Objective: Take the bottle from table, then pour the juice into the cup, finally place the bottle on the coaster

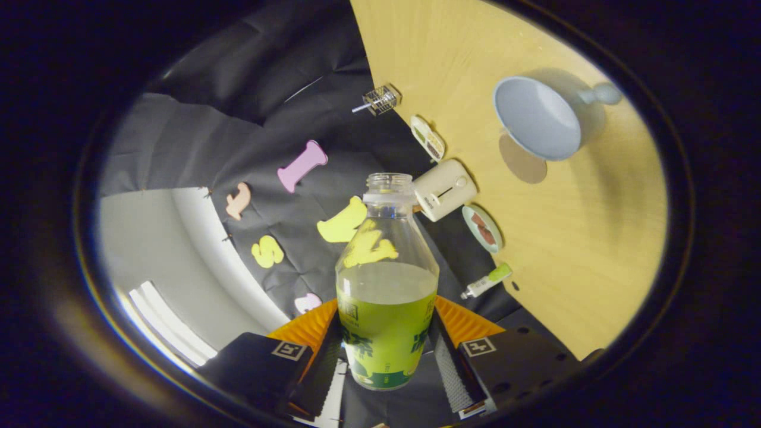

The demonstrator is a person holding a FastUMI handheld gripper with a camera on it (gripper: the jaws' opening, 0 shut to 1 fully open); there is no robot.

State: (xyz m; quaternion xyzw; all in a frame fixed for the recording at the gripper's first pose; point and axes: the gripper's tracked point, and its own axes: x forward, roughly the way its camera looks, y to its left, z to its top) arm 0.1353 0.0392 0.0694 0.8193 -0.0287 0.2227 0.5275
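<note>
the jaws were closed on the bottle (386, 285), one finger pressing each side of its labelled lower body. the bottle stood between them with its cap off, open neck pointing to 12 o'clock, green juice filling about the lower half. the wooden surface (594, 249) appeared tilted at 2 o'clock of the bottle, carrying the pale blue cup (538, 119) with a round coaster (523, 160) just beside it. a cream toaster (446, 189) sat at 1 o'clock, near the bottle's neck.

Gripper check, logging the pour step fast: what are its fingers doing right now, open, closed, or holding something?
Gripper: fingers closed on the bottle, one pressing each side, held off the table.
</note>
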